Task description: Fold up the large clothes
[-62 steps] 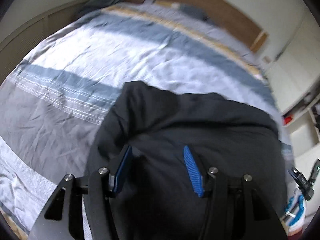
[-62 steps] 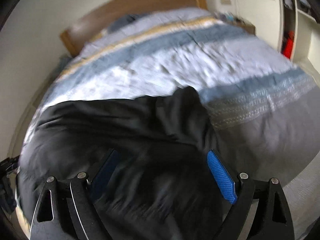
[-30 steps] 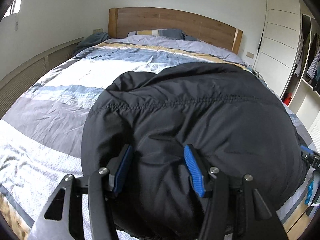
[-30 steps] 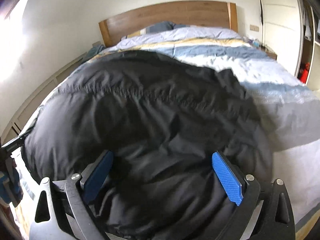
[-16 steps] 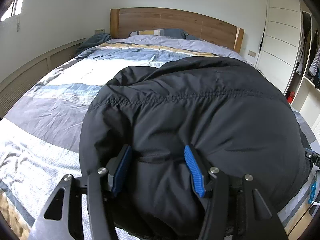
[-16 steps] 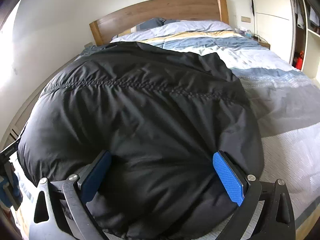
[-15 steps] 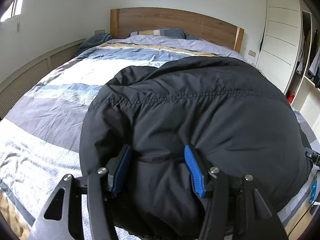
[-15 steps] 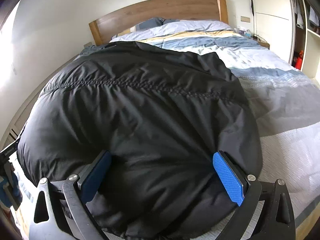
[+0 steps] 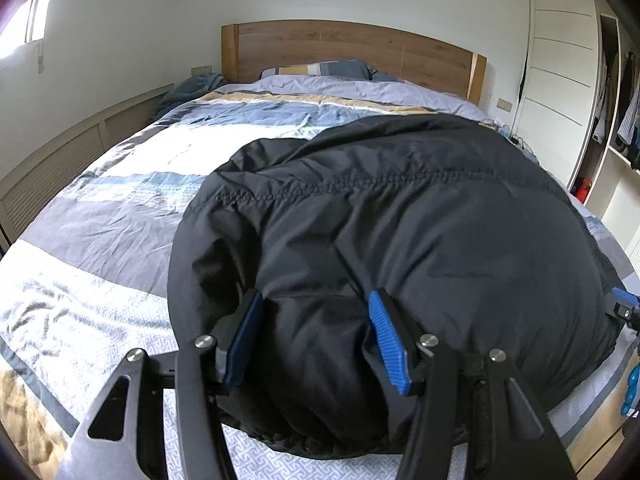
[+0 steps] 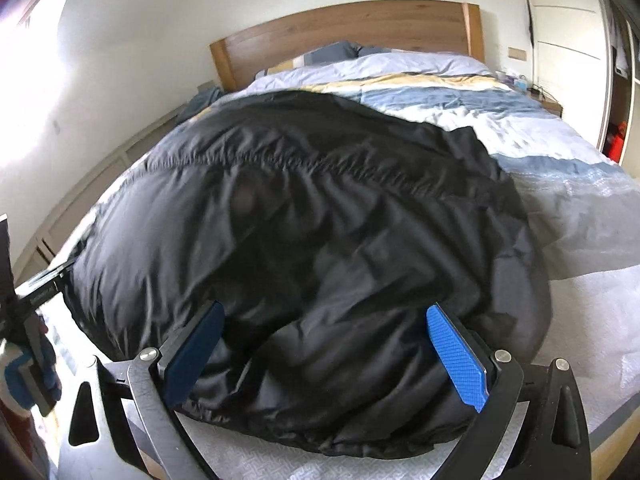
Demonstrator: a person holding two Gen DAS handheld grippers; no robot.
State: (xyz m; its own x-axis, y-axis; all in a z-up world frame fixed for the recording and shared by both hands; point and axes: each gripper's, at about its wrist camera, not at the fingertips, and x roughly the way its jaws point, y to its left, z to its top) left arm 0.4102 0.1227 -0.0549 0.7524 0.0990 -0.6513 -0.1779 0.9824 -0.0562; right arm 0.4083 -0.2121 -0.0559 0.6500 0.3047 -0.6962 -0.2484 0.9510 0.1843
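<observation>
A large black puffy jacket (image 9: 400, 220) lies bunched on the striped bed (image 9: 120, 208), near its foot edge; it also fills the right wrist view (image 10: 312, 220). My left gripper (image 9: 316, 340) has its blue pads pressed into a thick fold at the jacket's near edge. My right gripper (image 10: 324, 348) has its jaws spread wide with the jacket's near edge bulging between the pads (image 10: 456, 348). The jacket rests on the bed. The right gripper's tip (image 9: 624, 308) shows at the far right of the left wrist view.
A wooden headboard (image 9: 352, 52) and pillows (image 9: 324, 70) stand at the far end. A white wardrobe (image 9: 560, 64) and open shelves are on the right. A low slatted panel (image 9: 60, 160) runs along the left wall. The bed's foot edge is just below both grippers.
The jacket has been swung up and laid down on the bed. My right gripper's jaws have stayed wide. In the last half second the jacket settled a little and the right view shifted slightly.
</observation>
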